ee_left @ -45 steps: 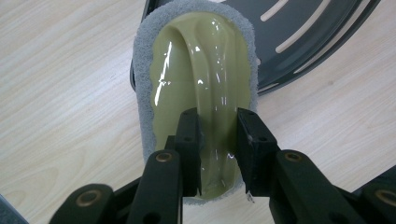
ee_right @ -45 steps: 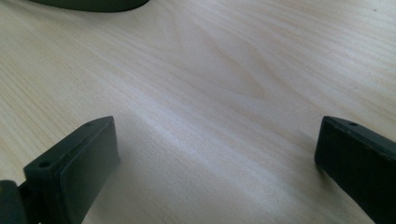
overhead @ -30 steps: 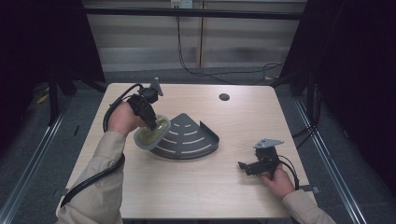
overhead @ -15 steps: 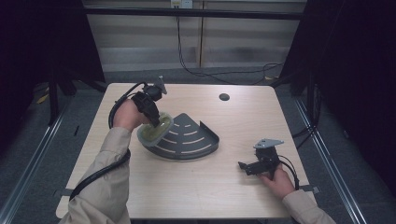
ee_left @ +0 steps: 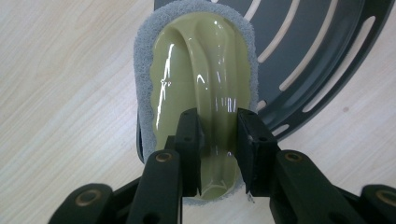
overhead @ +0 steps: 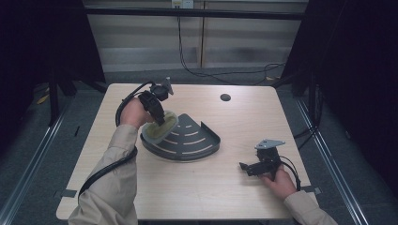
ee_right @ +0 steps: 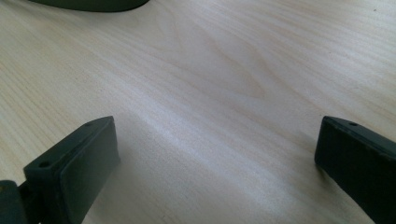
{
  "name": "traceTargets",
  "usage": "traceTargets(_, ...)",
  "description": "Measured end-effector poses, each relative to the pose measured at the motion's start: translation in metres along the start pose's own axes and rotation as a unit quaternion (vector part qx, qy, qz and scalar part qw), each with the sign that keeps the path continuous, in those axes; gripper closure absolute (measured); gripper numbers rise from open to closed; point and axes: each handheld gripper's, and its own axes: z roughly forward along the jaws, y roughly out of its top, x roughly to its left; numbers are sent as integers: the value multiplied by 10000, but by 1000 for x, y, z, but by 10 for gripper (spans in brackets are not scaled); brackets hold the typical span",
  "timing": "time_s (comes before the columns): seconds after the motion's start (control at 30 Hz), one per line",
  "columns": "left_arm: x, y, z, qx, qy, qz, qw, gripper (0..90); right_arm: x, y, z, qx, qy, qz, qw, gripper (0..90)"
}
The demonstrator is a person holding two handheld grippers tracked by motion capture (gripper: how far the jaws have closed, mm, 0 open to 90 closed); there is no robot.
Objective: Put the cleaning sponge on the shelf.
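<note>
My left gripper is shut on the raised ridge of a scrubbing brush with a glossy olive-green handle and a grey pad. In the left gripper view the pads squeeze the ridge of the brush from both sides, with the left gripper pointing down at it. The brush lies against the left edge of a dark grey quarter-round slotted rack, also seen behind the brush. My right gripper rests low on the table at the right, open, nothing between its jaws.
The light wooden table has a small dark round hole near its far edge. A black cable loops from the left gripper along the sleeve. The rack's rim shows at the top of the right gripper view. Dark floor surrounds the table.
The left hand has slid the brush slightly to the right, further onto the rack's left edge. The right gripper has stayed put.
</note>
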Motion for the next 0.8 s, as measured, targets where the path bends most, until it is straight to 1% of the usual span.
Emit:
traceTargets(0.13, 1, 1, 6, -13, -19, 2, 10000, 718, 0, 0, 0, -1, 0, 4, 10000, 0)
traceTargets(0.2, 2, 1, 9, 16, -43, 52, 10000, 718, 0, 0, 0, -2, 0, 1, 10000, 0)
traceTargets(0.27, 2, 1, 12, 26, -26, 30, 10000, 718, 0, 0, 0, -1, 1, 4, 10000, 0)
traceTargets(0.3, 3, 1, 14, 53, -54, 66, 9999, 718, 0, 0, 0, -2, 0, 2, 10000, 0)
traceTargets(0.33, 3, 2, 15, 61, -32, 99, 9999, 718, 0, 0, 0, -2, -1, 4, 10000, 0)
traceTargets(0.4, 3, 2, 18, 38, -60, 74, 9999, 718, 0, 0, 0, -1, 0, 2, 10000, 0)
traceTargets(0.53, 5, 4, 23, 49, -86, 125, 9999, 718, 0, 0, 0, -2, 1, -2, 10000, 0)
traceTargets(0.63, 5, 5, 27, 73, -124, 106, 9998, 718, 0, 0, 0, -1, 0, 0, 10000, 0)
traceTargets(0.7, 5, 5, 30, 67, -122, 88, 9999, 718, 0, 0, 0, -2, -1, 2, 10000, 0)
traceTargets(0.77, 6, 6, 32, 88, -116, 122, 9998, 717, 0, 0, 0, -2, 0, -2, 10000, 0)
traceTargets(0.8, 6, 6, 34, 76, -103, 93, 9999, 717, 0, 0, 0, -1, 0, -2, 10000, 0)
